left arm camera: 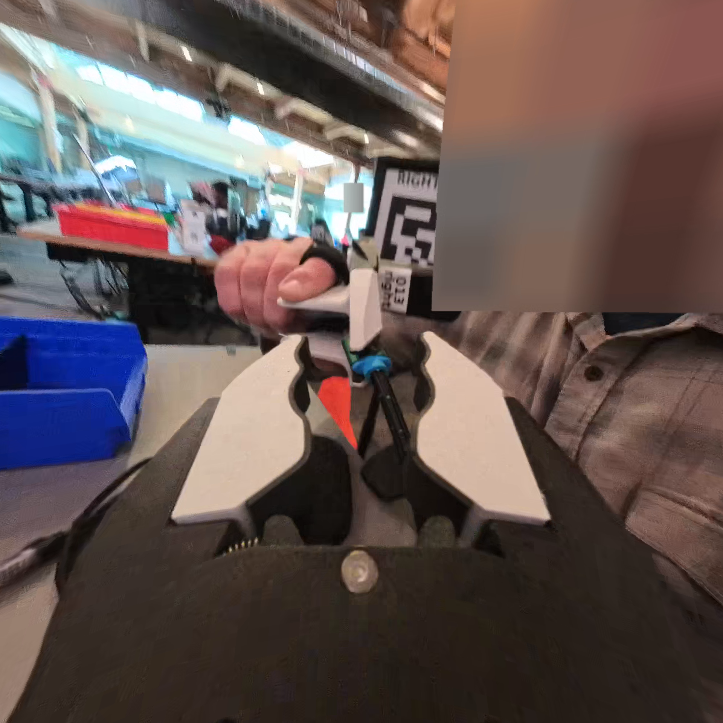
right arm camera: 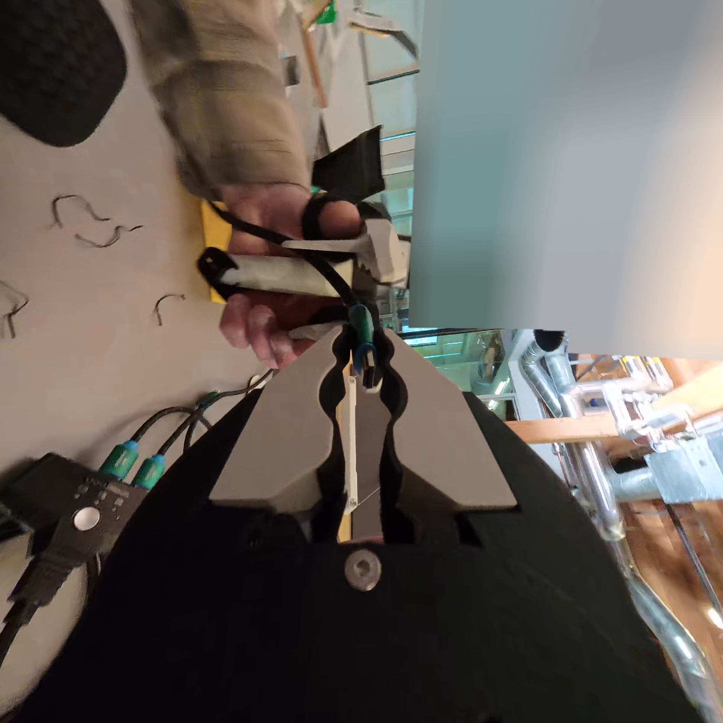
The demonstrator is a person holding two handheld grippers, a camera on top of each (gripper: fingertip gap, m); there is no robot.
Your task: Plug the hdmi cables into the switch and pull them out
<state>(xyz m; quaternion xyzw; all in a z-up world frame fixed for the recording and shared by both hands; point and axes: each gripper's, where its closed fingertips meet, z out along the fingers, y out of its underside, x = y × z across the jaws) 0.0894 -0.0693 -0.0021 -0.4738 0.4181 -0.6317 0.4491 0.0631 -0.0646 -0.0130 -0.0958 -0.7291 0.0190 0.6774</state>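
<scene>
Right gripper (right arm camera: 364, 344): jaws clamped on a green-booted HDMI plug (right arm camera: 362, 332), lifted clear of the counter (right arm camera: 98, 274).
Left gripper (left arm camera: 360, 348): jaws apart, holding nothing; the right gripper and plug (left arm camera: 369, 362) sit just beyond its tips.
Switch (right arm camera: 84, 512): on the counter, well apart from the held plug; two green plugs (right arm camera: 133, 465) seated.
Handling, by judgement: turn the plug flat to the free port, steady the switch with the left gripper, push straight.

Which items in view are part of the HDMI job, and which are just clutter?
Job:
switch
two plugged-in cables
free HDMI plug, held in the right gripper
left gripper, jaws open

Lying about:
blue bin
red bin
black pad
</scene>
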